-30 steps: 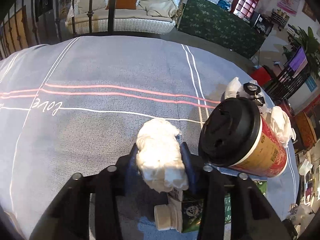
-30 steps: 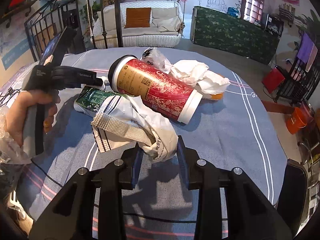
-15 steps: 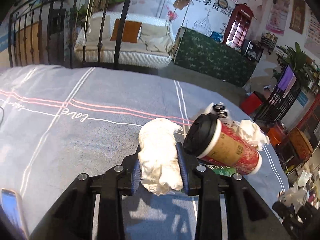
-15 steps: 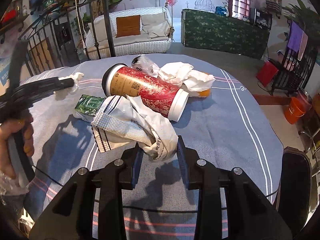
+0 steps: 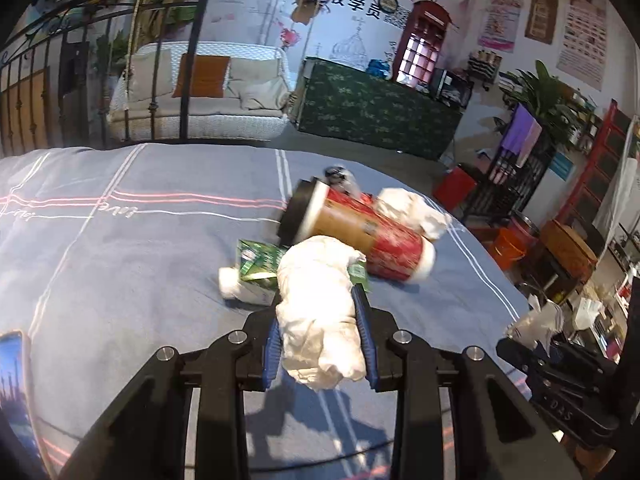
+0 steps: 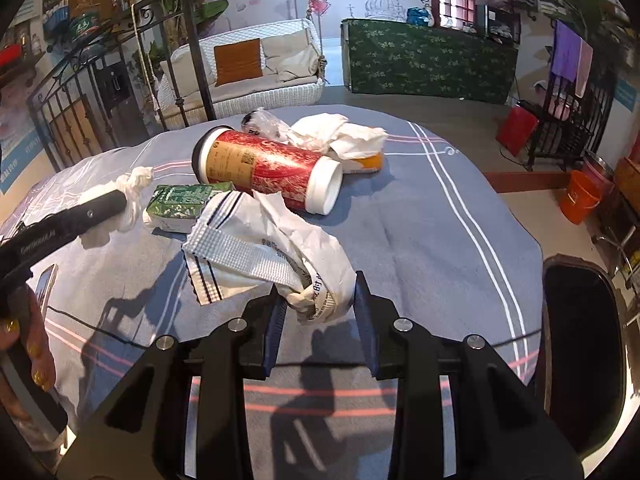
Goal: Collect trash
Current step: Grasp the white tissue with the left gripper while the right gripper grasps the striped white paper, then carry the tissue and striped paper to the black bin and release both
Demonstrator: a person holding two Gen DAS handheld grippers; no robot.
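My left gripper is shut on a crumpled white tissue wad and holds it above the blue tablecloth. It also shows in the right wrist view, at the left. My right gripper is shut on a crumpled white paper bag with blue checks, lifted off the cloth. On the table lie a red paper cup with a black lid on its side, a green carton, white tissues and a clear wrapper.
A phone lies on the cloth at the near left. A black bin stands at the table's right edge. An orange bucket and red box are on the floor. A cable crosses the cloth.
My left gripper has lifted and pulled back with the tissue wad; the cup and carton now lie farther ahead. My right gripper has risen a little with the paper bag.
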